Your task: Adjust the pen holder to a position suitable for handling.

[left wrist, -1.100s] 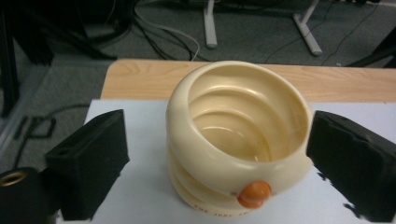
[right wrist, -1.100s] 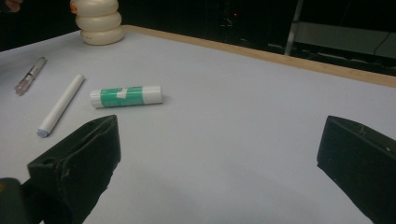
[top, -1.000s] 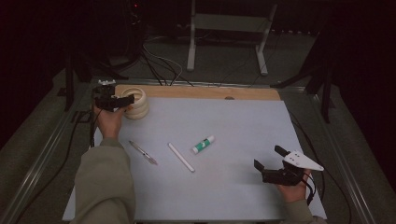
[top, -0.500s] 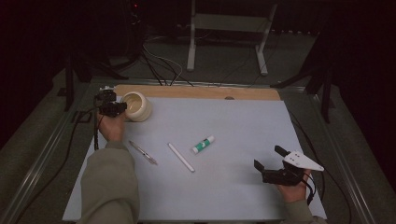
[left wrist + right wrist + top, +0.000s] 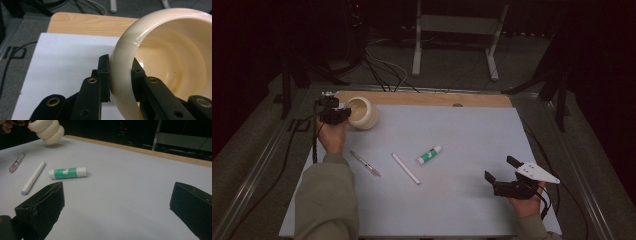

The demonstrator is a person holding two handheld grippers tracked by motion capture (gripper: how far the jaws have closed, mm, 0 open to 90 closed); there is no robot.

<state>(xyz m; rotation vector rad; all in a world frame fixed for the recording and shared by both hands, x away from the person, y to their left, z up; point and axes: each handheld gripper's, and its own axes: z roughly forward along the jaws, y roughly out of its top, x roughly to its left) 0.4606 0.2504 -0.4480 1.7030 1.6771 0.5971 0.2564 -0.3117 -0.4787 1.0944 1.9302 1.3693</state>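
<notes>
Near right: our right gripper point(image 5: 500, 176) rests low on the white sheet point(image 5: 472, 130), jaws spread wide with nothing between them; in the right gripper view bare sheet lies in the gap and neither jaw touches anything. We judge it idle for now.

Middle of the sheet, left of centre: three small things lie loose and apart from one another. A clear pen point(image 5: 365, 163) lies nearest the left sleeve, a white stick point(image 5: 405, 168) lies beside it, and a green-and-white glue stick point(image 5: 429, 155) lies a little farther and to the right. None is touched by either gripper.

Far left: our left gripper point(image 5: 343, 114) has hold of the cream ribbed pot point(image 5: 361, 113). In the left gripper view the jaws pinch the pot's rim point(image 5: 122, 75), one outside the wall and one inside, closed down to the wall's thickness. The pot is tipped, its mouth turned sideways toward the holding hand. In the right gripper view point(image 5: 47, 130) it looks lifted, with a shadow under it; we cannot tell whether an edge touches the sheet.

Our reading: the grasp on the pot is done and it is being carried or tipped. Setting it down remains, and perhaps loading the three loose items, which is only a guess.
</notes>
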